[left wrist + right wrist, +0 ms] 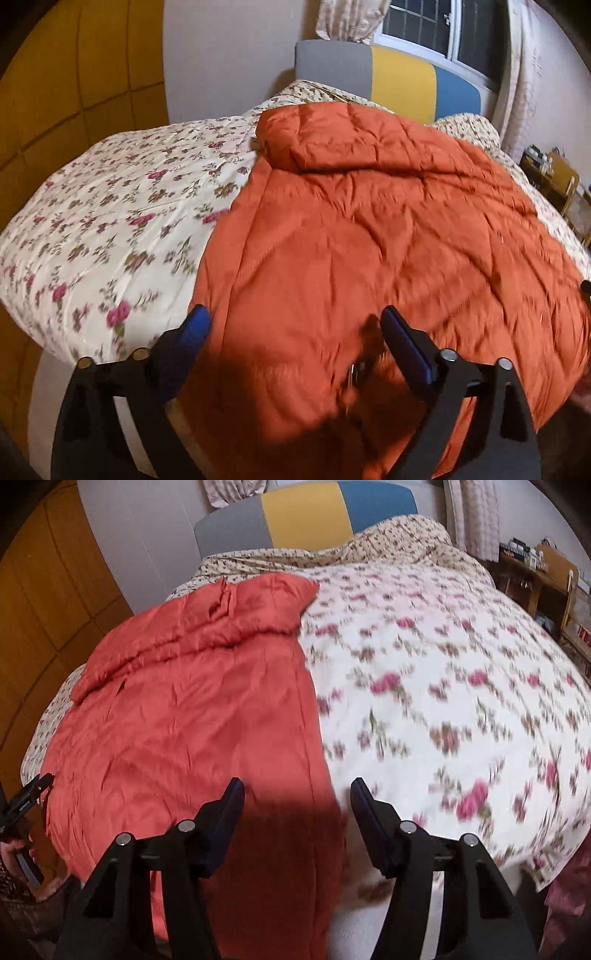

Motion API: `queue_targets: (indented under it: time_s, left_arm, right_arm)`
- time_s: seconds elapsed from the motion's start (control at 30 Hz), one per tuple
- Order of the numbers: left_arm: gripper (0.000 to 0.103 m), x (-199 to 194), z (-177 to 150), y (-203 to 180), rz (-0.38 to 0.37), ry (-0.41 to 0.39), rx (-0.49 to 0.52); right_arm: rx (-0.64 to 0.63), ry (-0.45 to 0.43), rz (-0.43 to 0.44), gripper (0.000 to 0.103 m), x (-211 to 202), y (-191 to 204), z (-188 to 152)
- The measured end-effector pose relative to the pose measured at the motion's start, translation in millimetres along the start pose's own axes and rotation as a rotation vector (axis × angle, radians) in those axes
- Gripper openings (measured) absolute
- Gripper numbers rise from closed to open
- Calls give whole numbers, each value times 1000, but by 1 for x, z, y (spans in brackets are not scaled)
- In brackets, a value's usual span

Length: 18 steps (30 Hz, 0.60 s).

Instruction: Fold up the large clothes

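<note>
Orange quilted coat [369, 229] on floral bedspread [110, 221], seemingly flat, both grippers' jaws wide, headboard [306, 513] beyond

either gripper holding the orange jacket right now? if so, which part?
Nothing is held. The left gripper and the right gripper both have open jaws, hovering over the near end of the orange jacket spread on the floral bedspread.
</note>
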<state>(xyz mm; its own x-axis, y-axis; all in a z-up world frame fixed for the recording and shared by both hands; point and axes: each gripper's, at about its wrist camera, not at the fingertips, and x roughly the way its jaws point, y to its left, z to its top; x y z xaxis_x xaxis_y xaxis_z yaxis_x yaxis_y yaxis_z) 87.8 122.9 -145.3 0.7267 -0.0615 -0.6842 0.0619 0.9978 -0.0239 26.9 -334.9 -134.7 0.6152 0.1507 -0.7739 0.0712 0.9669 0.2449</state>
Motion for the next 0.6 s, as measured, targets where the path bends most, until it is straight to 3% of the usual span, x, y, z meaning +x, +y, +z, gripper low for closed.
queue_targets:
  time_s: [0.33, 0.4, 0.47, 0.53, 0.6]
  left_arm:
    - [83, -16, -36, 1, -17, 18, -47]
    - [83, -15, -41, 3, -33, 39, -73]
    - [73, -15, -44, 3, -48, 51, -101]
    - [37, -19, -41, 0, -64, 60, -108]
    - [26, -25, -33, -2, -102, 62, -120]
  right_arm:
    - [20, 49, 44, 58, -6, -4, -31]
    - [27, 63, 68, 51, -6, -4, -37]
    - [22, 62, 107, 28, -7, 1, -37]
    - [-4, 47, 126, 17, -11, 9, -34]
    - [7, 23, 169, 13, -16, 13, -28]
